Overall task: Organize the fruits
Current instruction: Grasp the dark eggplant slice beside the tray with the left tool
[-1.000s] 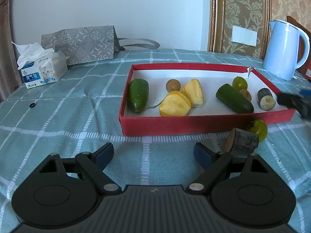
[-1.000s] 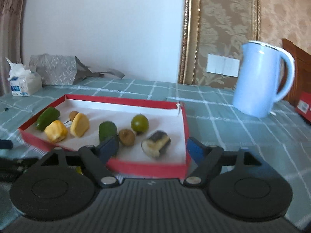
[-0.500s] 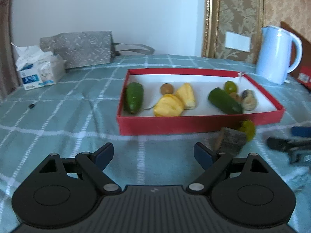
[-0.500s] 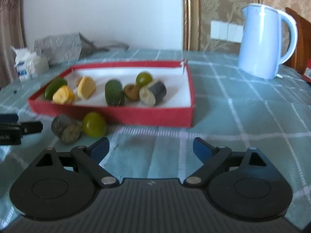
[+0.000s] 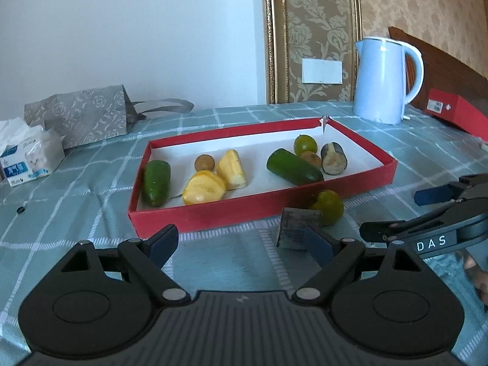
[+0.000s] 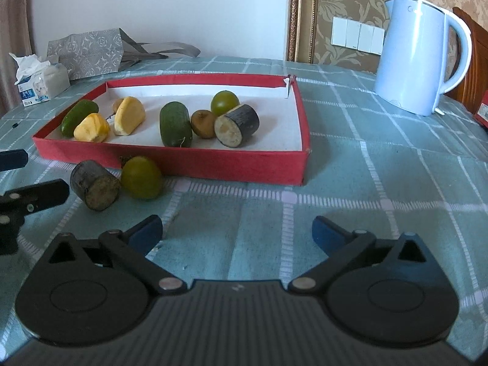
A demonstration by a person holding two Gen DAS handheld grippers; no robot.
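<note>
A red tray [image 5: 262,204] [image 6: 170,161] holds several fruits: two green ones, two yellow pieces, small brown ones, a green round one and a dark stub [image 6: 236,125]. On the cloth in front of the tray lie a dark cut stub [image 5: 297,228] [image 6: 94,185] and a green round fruit [image 5: 327,207] [image 6: 141,177], touching each other. My left gripper [image 5: 241,242] is open and empty, just short of the stub. My right gripper [image 6: 238,233] is open and empty over bare cloth, right of both loose pieces.
A light blue kettle [image 5: 385,80] [image 6: 418,55] stands at the back right. A tissue pack [image 5: 29,157] and a grey paper bag [image 5: 82,113] sit at the back left. A red box [image 5: 454,111] lies at the far right. The teal checked cloth [image 6: 381,189] covers the table.
Both grippers have pulled back from the tray. The right gripper has come away from over the tray to the cloth in front of it; it now shows at the right of the left view.
</note>
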